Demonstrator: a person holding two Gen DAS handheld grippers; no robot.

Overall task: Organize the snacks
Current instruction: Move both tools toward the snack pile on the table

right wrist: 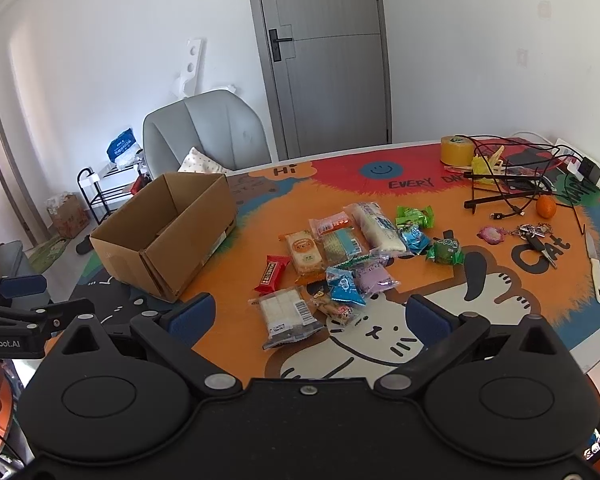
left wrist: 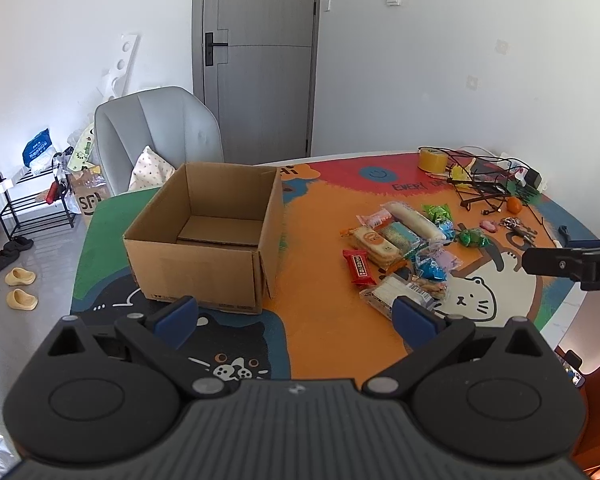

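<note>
Both grippers, left gripper (left wrist: pixel 296 322) and right gripper (right wrist: pixel 308 318), hover spread and empty; pinch the near clear rice-cracker pack (right wrist: pixel 286 314) squarely, then carry it left into the open brown cardboard box (left wrist: pixel 204 224).

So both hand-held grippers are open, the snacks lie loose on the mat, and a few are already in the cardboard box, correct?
Not quite: the cardboard box is empty, as the left wrist view shows. The snacks all lie on the mat; the left hand-held gripper and right hand-held gripper are open.
</note>
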